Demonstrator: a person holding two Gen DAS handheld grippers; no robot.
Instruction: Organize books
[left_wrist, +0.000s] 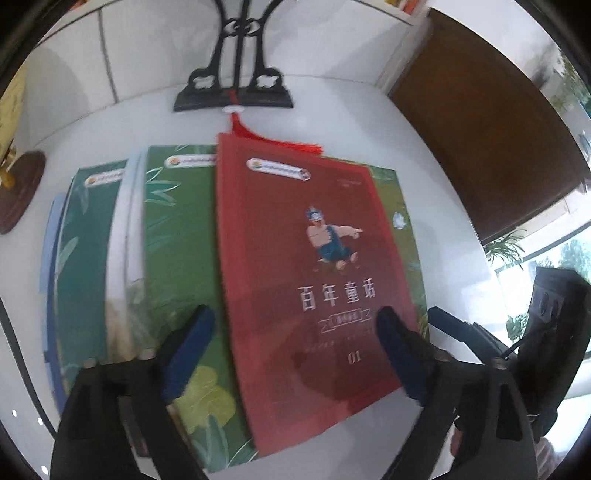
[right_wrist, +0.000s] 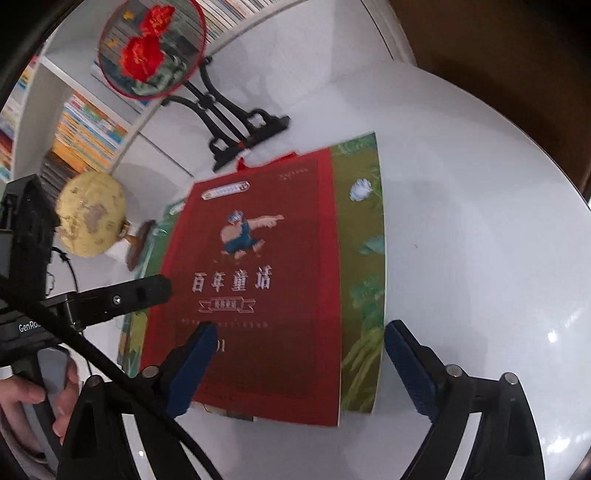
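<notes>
Lying flat on the white counter (left_wrist: 436, 155), a red book (left_wrist: 306, 280) tops a fanned row of green books (left_wrist: 177, 236), its near end toward both grippers. The left gripper (left_wrist: 295, 354) hangs over the red cover with its blue-padded fingers (left_wrist: 192, 350) spread wide, gripping nothing. The right gripper (right_wrist: 299, 365) hovers above the same book's near edge, fingers (right_wrist: 410, 369) also wide apart and empty. Behind the books stands a black ornamental stand (left_wrist: 236, 92), its red tassel (left_wrist: 295, 144) touching the red book's far edge. A globe (right_wrist: 92, 214) sits to the left.
</notes>
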